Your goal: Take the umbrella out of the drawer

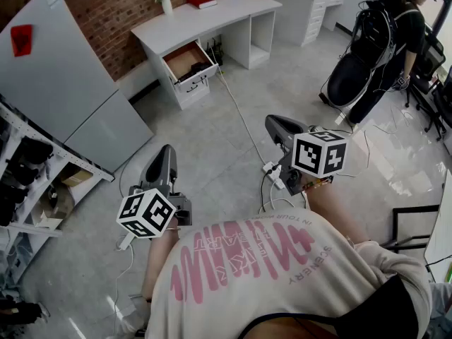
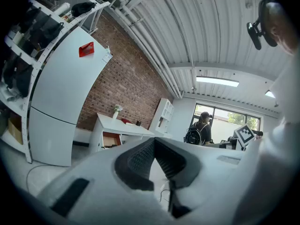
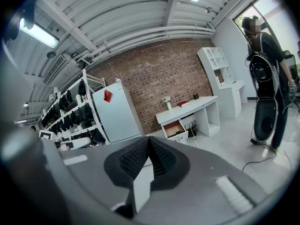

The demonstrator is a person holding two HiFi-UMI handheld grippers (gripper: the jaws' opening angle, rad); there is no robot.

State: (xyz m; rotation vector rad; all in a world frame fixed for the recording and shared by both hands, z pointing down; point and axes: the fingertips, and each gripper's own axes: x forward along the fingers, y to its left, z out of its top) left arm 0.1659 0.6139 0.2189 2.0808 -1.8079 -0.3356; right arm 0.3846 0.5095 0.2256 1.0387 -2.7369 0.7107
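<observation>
Since the desk (image 1: pixel 212 13) stands well across the floor, its drawer (image 1: pixel 181 58) open with a dark thing (image 1: pixel 200 67) at the front that is likely the umbrella, the step in hand is the approach. The left gripper (image 1: pixel 167 152) and right gripper (image 1: pixel 272 123) both have jaws closed together on nothing. Next, the person must walk up to the drawer and part one gripper's jaws before reaching in.
</observation>
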